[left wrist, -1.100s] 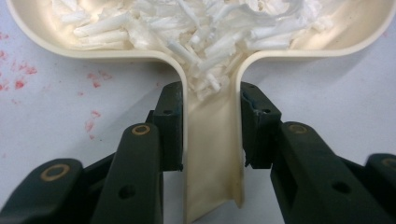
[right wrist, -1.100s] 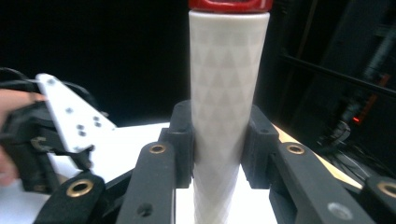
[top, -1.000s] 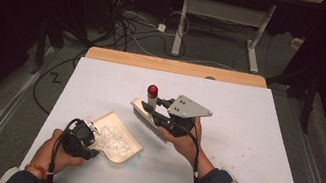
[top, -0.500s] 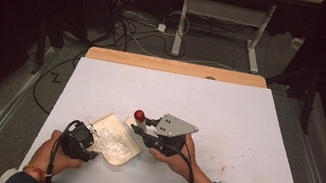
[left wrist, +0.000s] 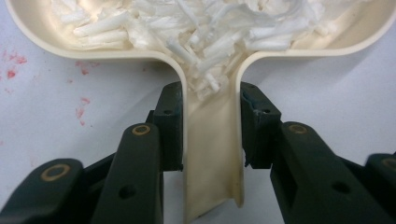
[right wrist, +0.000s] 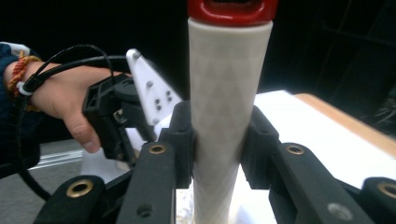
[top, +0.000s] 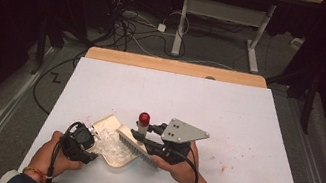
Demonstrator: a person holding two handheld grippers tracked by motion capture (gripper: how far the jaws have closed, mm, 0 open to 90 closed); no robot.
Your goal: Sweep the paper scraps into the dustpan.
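Note:
A cream dustpan (top: pixel 110 146) lies on the white table (top: pixel 170 98) at the front left, filled with white paper shreds (left wrist: pixel 201 28). My left gripper (left wrist: pixel 211 126) is shut on the dustpan's handle (left wrist: pixel 212 158), a pad on each side. My right gripper (right wrist: pixel 219 140) is shut on the white handle of a brush (right wrist: pixel 224 93) with a red cap (top: pixel 144 118). In the high view the brush's bristles (top: pixel 137 148) sit at the dustpan's right edge, and the right gripper (top: pixel 156 133) stands just right of the pan.
Faint red stains (top: pixel 219 165) mark the table right of my right hand. A wooden strip (top: pixel 175 67) edges the table's far side. Cables (top: pixel 132 25) and desk legs stand on the floor beyond.
My right gripper has carried the brush leftward and toward the table's front edge, bringing the bristles to the dustpan. The left gripper and dustpan have kept still.

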